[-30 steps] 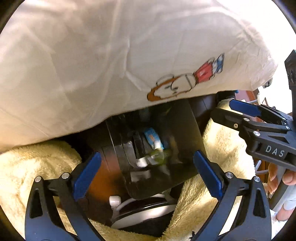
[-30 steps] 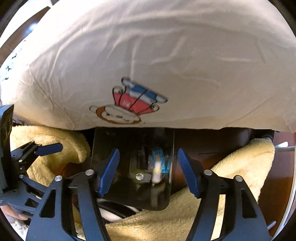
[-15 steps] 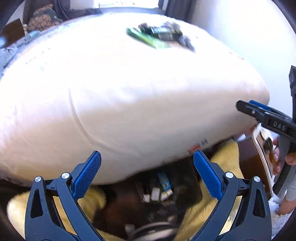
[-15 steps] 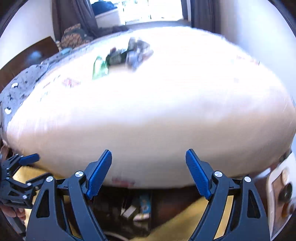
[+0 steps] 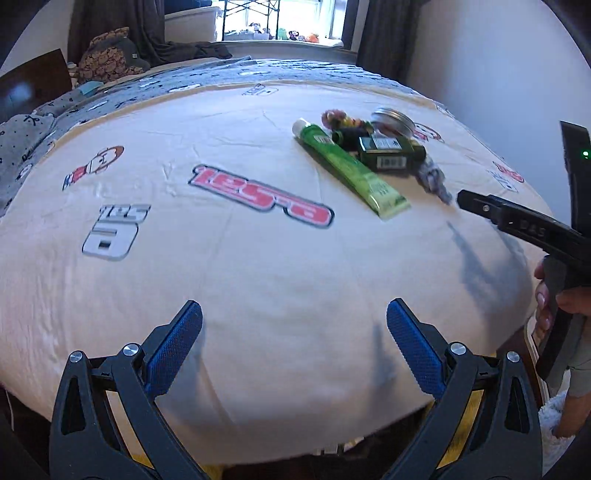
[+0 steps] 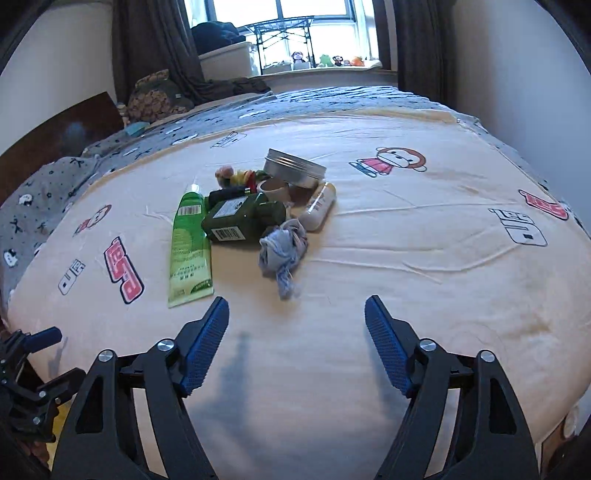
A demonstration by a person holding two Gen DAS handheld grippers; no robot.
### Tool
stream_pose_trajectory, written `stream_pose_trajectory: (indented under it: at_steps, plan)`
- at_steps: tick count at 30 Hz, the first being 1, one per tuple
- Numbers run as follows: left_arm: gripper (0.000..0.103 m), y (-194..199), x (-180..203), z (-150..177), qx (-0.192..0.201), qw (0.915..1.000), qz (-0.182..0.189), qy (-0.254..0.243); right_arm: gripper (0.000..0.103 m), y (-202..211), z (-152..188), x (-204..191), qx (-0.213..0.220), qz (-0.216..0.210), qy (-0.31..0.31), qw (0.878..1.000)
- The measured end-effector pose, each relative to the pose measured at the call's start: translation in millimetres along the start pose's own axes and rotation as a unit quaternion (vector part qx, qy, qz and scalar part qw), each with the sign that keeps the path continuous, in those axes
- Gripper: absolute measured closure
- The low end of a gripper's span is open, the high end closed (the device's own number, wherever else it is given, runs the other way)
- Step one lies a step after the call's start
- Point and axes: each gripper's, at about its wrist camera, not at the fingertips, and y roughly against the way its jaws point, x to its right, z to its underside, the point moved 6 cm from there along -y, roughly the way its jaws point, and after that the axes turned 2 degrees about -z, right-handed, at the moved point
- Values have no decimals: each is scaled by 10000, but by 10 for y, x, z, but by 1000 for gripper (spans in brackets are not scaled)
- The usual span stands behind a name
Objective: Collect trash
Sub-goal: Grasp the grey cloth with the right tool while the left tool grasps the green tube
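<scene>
Both grippers are wide apart and holding nothing: the left gripper [image 5: 294, 341] hovers over the near edge of the bed, and the right gripper [image 6: 296, 338] does the same a little to its right, blue pads facing in. From the left wrist view the right gripper shows side-on at the right edge, with white lettering on its black body too blurred to be sure of.

Now the bed [image 6: 406, 295]: a cream sheet printed with cartoon monkeys, red "1857C"-style lettering, mirrored and hard to read, and white block logos. Beyond it lies a grey patterned blanket [image 6: 332, 99], with a brown dotted cushion [image 6: 159, 98] at the far left. Dark curtains frame a bright window [image 6: 325, 22], small plush toys line the sill, and a dark wooden headboard [image 6: 55, 136] stands at left.

The trash sits in a pile [image 6: 255, 218] mid-bed, ahead of the right gripper and well apart from both. There's a green tube [image 6: 189, 243] with a barcode and small unreadable print, and a dark green bottle [image 6: 242, 218] lying on its side touching it, barcode label up. Just near of the bottle is a crumpled grey-blue wad [image 6: 282, 251]. A round metal tin [image 6: 293, 170] sits at the far side, a small white tube [image 6: 319, 206] to the right, and colourful bits at the far left of the heap.
</scene>
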Motion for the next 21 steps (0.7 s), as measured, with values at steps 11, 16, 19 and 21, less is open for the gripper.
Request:
stream_pose_trajectory:
  at_steps: [11,16,19,21]
  plan:
    - [8,-394,80,-617,96,9999,-19,55,72,-462,-190,-22,-170,225,249,9993]
    - [9,-665,184,-902,9,9999,25,141,76,-381,-132,-12,-88,278,367,9989]
    - [14,-815,251,-1047,-37,9998,74,174,76,-281,-49,-5,-77,207,403,9989]
    - [17,-939,292,-1122,-110,9998,48,182,76,-213,13,9,-64,164,414,9990]
